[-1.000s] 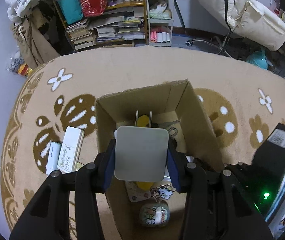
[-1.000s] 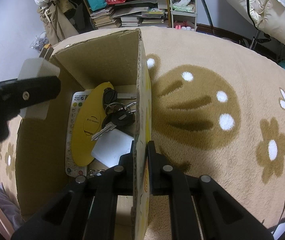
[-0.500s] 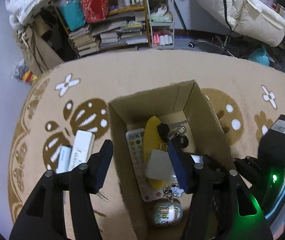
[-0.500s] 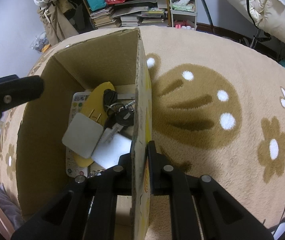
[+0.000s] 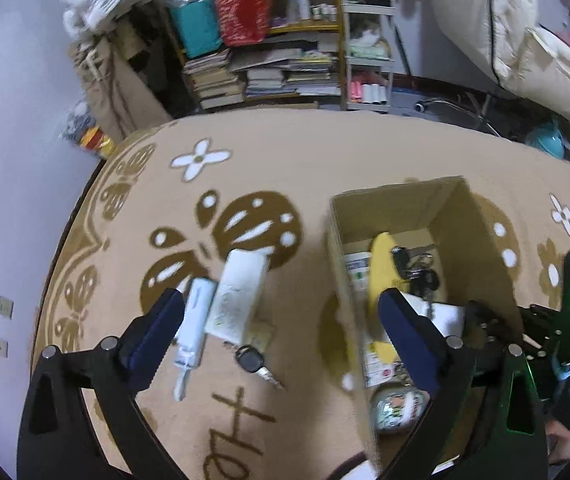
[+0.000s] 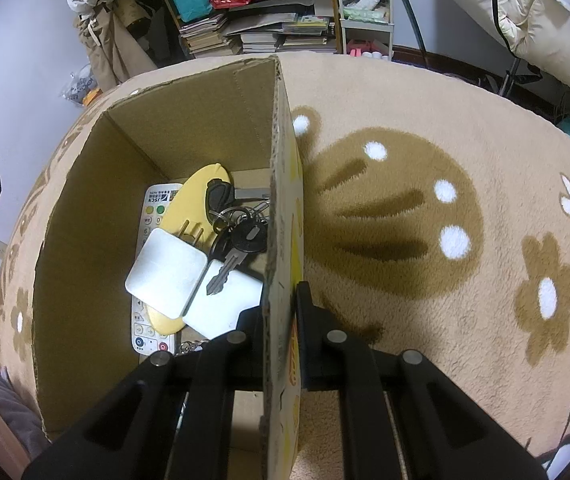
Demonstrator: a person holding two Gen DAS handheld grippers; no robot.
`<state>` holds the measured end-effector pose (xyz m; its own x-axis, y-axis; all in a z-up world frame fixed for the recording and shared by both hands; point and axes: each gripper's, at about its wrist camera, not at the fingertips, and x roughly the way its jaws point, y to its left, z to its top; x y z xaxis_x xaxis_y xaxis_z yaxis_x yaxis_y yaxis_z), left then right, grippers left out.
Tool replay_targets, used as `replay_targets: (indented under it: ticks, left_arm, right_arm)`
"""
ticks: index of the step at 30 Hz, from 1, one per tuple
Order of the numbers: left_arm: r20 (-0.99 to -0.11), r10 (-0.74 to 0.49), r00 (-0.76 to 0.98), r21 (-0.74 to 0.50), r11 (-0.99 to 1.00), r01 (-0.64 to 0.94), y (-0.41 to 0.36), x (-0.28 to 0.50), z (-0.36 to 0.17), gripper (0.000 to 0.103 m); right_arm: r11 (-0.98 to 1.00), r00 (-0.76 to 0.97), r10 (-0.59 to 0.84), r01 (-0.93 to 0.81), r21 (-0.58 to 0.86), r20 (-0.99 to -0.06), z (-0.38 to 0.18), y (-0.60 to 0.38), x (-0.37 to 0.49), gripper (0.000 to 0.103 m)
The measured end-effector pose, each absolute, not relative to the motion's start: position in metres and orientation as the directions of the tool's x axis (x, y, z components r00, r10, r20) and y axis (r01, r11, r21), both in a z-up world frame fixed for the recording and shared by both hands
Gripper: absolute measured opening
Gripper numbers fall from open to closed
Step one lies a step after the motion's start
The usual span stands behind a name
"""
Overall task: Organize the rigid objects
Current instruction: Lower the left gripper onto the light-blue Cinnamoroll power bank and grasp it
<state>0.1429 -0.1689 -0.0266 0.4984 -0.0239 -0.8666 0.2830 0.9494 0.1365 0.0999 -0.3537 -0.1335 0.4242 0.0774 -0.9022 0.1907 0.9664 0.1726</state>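
A cardboard box [image 6: 85, 220] stands on the patterned carpet. My right gripper [image 6: 281, 316] is shut on the box's right wall. Inside lie a white square charger [image 6: 167, 272], a second white square block [image 6: 229, 300], a bunch of keys [image 6: 241, 232], a yellow oval object [image 6: 205, 184] and a remote [image 6: 153, 208]. My left gripper [image 5: 281, 328] is open and holds nothing; it hovers over the carpet left of the box [image 5: 397, 208]. Between and ahead of its fingers lie a wide white remote [image 5: 241, 296], a slim white remote [image 5: 193, 328] and a black key [image 5: 251, 360].
A round patterned trinket [image 5: 397, 404] sits in the box's near end. Beyond the carpet are a bookshelf with stacked books [image 5: 269, 76], a small white trolley [image 5: 367, 52] and a cream padded chair [image 5: 525, 40]. A wall runs along the left [image 5: 13, 160].
My left gripper opened and dropped the white charger into the box, then swung left over the remotes and key on the carpet. The right gripper has kept its hold on the box wall.
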Motion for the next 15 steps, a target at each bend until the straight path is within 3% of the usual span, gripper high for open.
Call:
replay_targets:
  ticks: [15]
  left_arm:
    - [-0.882, 0.057, 0.468, 0.176, 0.961, 0.214, -0.094, 0.176, -0.077, 0.097]
  right_arm:
    - [0.970, 0.420, 0.064, 0.187, 0.156, -0.905, -0.133, -0.349, 0.099, 0.011]
